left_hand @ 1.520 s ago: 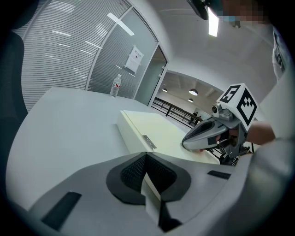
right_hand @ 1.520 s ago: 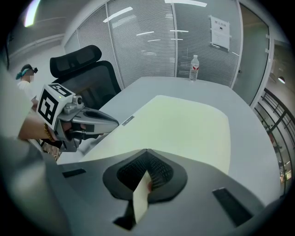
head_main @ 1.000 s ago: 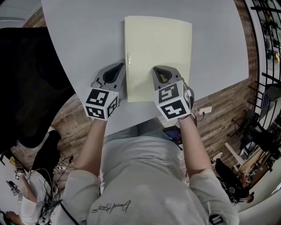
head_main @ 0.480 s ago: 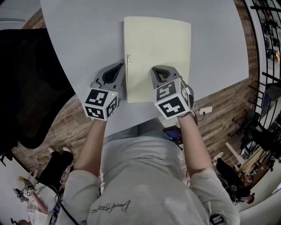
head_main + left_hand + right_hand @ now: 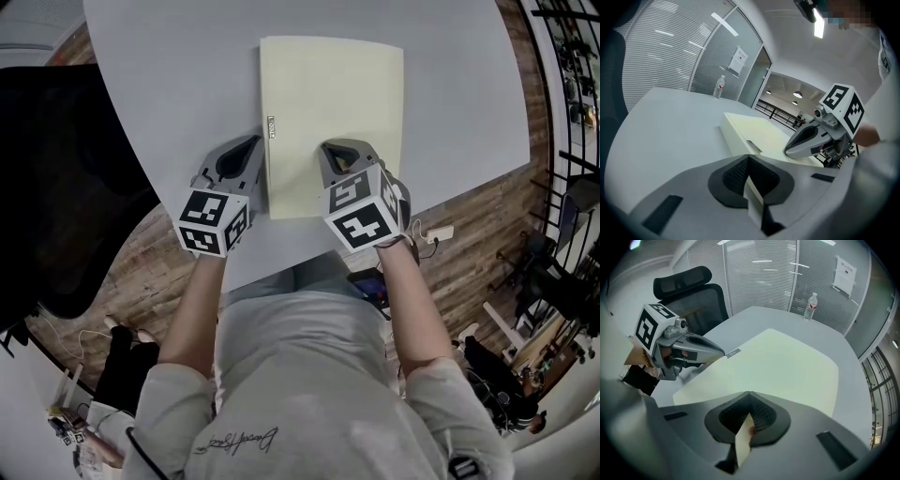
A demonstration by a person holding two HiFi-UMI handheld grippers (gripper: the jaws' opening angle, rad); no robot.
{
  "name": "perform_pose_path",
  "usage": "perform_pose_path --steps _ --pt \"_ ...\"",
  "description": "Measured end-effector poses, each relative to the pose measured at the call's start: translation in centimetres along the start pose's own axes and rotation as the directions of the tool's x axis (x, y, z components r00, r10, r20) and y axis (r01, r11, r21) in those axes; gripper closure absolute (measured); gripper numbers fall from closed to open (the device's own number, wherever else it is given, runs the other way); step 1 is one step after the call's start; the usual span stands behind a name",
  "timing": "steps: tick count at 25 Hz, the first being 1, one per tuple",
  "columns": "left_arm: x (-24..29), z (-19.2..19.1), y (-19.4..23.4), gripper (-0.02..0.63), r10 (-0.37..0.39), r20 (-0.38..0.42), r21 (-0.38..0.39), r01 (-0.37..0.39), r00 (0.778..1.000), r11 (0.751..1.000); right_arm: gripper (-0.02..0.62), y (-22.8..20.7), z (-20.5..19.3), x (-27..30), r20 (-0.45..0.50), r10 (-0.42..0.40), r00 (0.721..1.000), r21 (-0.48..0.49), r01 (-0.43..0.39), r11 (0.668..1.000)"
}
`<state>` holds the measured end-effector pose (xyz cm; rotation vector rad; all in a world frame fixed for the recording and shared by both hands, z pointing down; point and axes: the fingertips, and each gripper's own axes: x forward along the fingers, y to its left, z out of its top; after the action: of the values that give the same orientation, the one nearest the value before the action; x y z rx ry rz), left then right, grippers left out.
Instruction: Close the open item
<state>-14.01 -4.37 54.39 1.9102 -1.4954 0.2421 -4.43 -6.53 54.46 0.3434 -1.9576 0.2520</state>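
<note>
A flat pale-yellow folder [image 5: 333, 103] lies shut on the grey table [image 5: 169, 75], with a small label [image 5: 272, 127] on its left edge. My left gripper [image 5: 251, 141] is shut and empty, its tip beside the folder's left edge just short of the label. My right gripper [image 5: 330, 147] is shut and empty too, hovering over the folder's near part. In the left gripper view, the folder [image 5: 759, 131] lies beyond my left gripper [image 5: 748, 157], with the right gripper [image 5: 787, 150] to its right. In the right gripper view, my right gripper [image 5: 749, 393] points across the folder [image 5: 787, 362], and the left gripper [image 5: 723, 352] reaches the label [image 5: 733, 352].
A water bottle [image 5: 812, 305] stands at the table's far side. A black office chair [image 5: 56, 169] sits left of the table. The table's near edge runs just under my hands. Cables and a person [image 5: 103, 422] are on the wooden floor at lower left.
Both grippers and the folder keep their places; the picture has only shifted slightly left. The person on the floor at lower left has moved.
</note>
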Motion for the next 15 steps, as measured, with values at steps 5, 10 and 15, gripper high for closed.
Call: perform_pose_path --steps 5,10,15 --pt "-0.02 0.07 -0.14 0.597 0.002 0.003 -0.003 -0.002 1.0 1.0 0.582 -0.04 -0.03 -0.11 0.007 -0.005 1.0 0.004 0.005 1.0" --pt "-0.02 -0.02 0.03 0.597 0.006 0.001 -0.007 -0.006 1.0 1.0 0.583 0.04 0.04 -0.17 0.022 -0.018 1.0 0.003 0.018 1.0" --pt "0.06 0.16 0.05 0.597 0.012 0.001 -0.007 -0.012 1.0 1.0 0.583 0.0 0.04 -0.17 0.02 -0.028 0.999 -0.01 0.028 1.0"
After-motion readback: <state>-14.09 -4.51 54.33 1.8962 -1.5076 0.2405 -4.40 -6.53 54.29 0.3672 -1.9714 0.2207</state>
